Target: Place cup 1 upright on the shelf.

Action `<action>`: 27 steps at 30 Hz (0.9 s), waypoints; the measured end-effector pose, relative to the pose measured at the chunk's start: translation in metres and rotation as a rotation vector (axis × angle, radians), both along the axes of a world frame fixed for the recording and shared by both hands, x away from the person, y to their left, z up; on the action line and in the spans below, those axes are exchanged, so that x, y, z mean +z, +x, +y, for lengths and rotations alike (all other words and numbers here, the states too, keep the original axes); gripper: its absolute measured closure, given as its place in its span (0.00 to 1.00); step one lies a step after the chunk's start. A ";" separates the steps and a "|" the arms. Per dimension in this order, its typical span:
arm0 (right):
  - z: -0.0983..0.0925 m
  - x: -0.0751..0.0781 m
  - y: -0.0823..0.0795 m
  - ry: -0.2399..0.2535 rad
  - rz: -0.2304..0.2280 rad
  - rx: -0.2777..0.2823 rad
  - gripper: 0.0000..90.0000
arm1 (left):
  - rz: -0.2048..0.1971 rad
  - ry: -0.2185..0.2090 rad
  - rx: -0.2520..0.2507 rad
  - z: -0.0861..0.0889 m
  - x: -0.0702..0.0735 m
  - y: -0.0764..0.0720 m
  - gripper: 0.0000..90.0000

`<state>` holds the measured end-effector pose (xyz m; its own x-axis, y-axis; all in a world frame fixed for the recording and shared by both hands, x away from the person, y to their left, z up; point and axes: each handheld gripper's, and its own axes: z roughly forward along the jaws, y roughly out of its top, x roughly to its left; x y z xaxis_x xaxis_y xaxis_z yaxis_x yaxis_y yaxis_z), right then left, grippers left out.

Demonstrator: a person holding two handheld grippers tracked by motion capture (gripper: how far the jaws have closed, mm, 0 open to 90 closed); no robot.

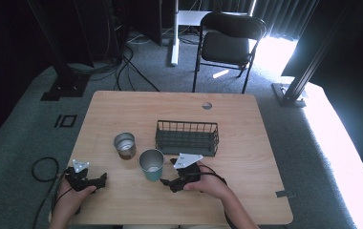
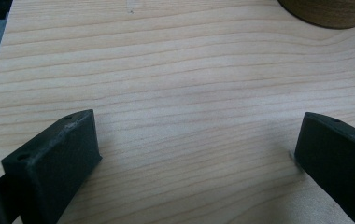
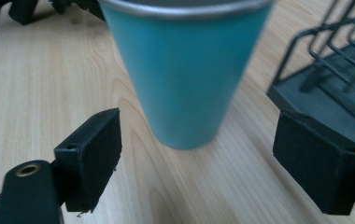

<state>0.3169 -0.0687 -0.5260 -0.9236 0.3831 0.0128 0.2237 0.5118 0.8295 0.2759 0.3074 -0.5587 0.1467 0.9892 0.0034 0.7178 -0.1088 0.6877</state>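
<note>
Teal cup (image 1: 151, 165): tapered tumbler, smooth matte teal wall, bare metal rim and lining; upright near the table's middle front, just in front of the basket's left corner. In the right gripper view the teal cup (image 3: 185, 74) stands just ahead of the two jaws, nearly centred on the gap between them, untouched.

Right gripper (image 1: 170, 182): black body, grey three-cornered plate on top, held in the person's right hand (image 1: 207, 183). Jaws released, spread wider than the cup's base, with flat black pads (image 3: 98, 149); nothing grasped.

Left gripper (image 1: 104, 179): same build, resting low at the front left of the table. Jaws released and wide apart over bare wood, blocky black pads (image 2: 68, 154); nothing between them.

Brown cup (image 1: 124, 145): short metal-lined cylinder with brownish wall, upright, just left and behind the teal cup, apart from it. Its rounded base (image 2: 327, 11) shows at the top edge of the left gripper view.

Wire basket (image 1: 187, 137): dark rectangular rack, thin vertical bars, solid floor; just behind and right of the teal cup.

Table (image 1: 246, 143): pale wood-grain top, rounded corners, round cable hole at rear. Broad bare wood lies right of the basket and along the front edge.

Room: grey carpet, black folding chair (image 1: 227, 43) behind the table, loose cables, bright light at right.
</note>
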 end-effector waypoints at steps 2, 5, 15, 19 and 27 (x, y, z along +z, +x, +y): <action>0.005 0.001 0.000 0.007 -0.002 0.011 0.15 | 0.000 0.000 0.000 0.000 0.000 0.000 0.01; 0.011 0.001 0.000 0.015 -0.010 0.022 0.15 | 0.000 0.000 0.000 0.000 0.000 0.000 0.01; 0.026 0.004 0.005 0.078 -0.030 0.022 0.14 | 0.000 0.000 0.000 0.000 0.000 0.000 0.01; 0.030 0.004 0.007 0.101 -0.054 0.018 0.14 | 0.000 0.000 0.000 0.000 0.000 0.000 0.01; 0.040 0.001 0.008 0.145 -0.073 0.002 0.13 | 0.000 0.000 0.000 0.000 0.000 0.000 0.01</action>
